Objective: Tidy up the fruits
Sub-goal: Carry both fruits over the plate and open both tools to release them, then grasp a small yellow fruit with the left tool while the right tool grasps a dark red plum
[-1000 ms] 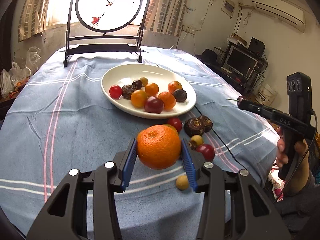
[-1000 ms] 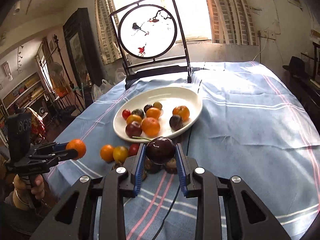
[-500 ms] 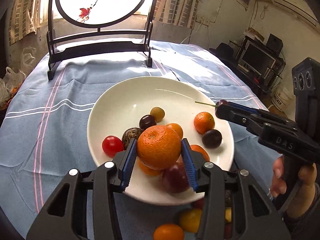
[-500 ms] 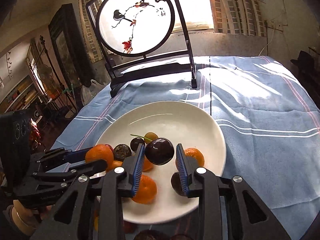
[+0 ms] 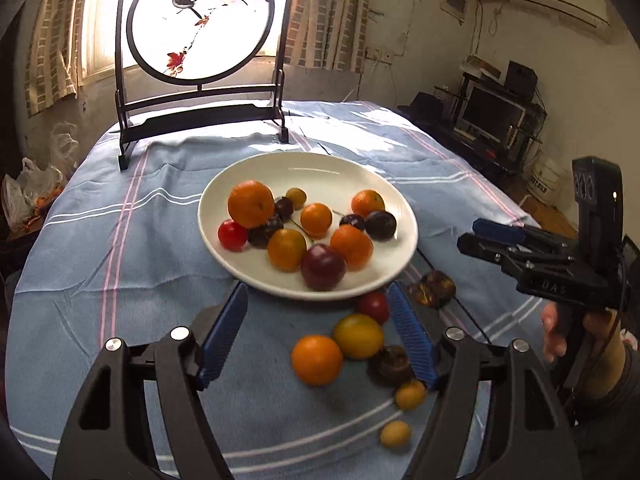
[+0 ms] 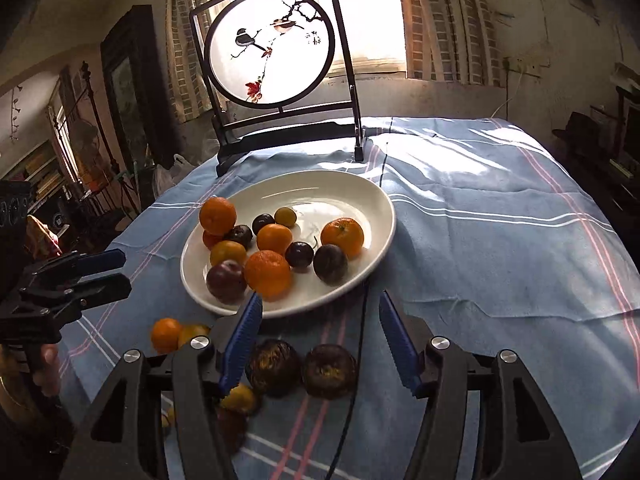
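Released since earlier, orange (image 5: 251,209) and plum (image 6: 330,263) are seen in the plate (image 5: 360,184); both tools, left tool (image 5: 320,336) and right tool (image 6: 320,340), are opening, empty; bare bench (image 6: 500,248) lies rightward.

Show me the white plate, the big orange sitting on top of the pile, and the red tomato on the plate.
Plate (image 5: 320,164): left wrist view, bare far inside.
Big orange (image 5: 251,204): left wrist view, middle of its peel.
Red tomato (image 5: 232,235): left wrist view, centre of its skin.

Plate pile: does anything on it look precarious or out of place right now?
Yes. The big orange at the left side of the white plate sits on top of other fruit, a red tomato and a dark fruit, rather than on the plate, so it might roll. Several fruits are not yet on the plate, including an orange on the blue cloth.
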Action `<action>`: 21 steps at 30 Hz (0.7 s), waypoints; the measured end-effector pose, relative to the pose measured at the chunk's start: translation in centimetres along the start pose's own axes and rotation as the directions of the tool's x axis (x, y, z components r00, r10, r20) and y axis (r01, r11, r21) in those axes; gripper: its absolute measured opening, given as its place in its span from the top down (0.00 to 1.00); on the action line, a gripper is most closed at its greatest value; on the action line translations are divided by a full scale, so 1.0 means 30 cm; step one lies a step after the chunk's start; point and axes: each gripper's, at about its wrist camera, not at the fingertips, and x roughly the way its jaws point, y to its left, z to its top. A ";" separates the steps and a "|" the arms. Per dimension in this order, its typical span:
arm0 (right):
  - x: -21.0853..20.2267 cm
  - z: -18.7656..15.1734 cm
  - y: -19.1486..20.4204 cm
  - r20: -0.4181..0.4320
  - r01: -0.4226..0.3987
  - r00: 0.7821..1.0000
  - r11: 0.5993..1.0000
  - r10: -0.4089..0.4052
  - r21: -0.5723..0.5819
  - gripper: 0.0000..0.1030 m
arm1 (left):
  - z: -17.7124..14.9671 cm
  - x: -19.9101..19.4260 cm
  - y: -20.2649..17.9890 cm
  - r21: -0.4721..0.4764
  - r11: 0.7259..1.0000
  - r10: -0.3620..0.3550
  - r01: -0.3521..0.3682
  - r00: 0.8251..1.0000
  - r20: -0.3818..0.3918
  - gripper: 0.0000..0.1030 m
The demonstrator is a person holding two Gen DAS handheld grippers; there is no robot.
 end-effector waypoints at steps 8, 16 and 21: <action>-0.057 -0.126 -0.084 0.015 0.008 1.000 0.997 -0.010 0.078 0.38 | -0.241 -0.014 -0.120 0.073 0.997 -0.012 0.019 0.996 -0.088 0.32; -0.063 -0.141 -0.092 0.027 -0.034 0.999 0.996 0.032 0.085 0.38 | -0.314 0.025 -0.202 0.161 0.987 0.018 0.002 0.993 -0.121 0.63; -0.060 -0.145 -0.086 0.021 -0.049 0.999 0.996 0.048 0.077 0.38 | -0.316 0.061 -0.193 0.139 0.990 0.003 0.015 0.992 -0.126 0.79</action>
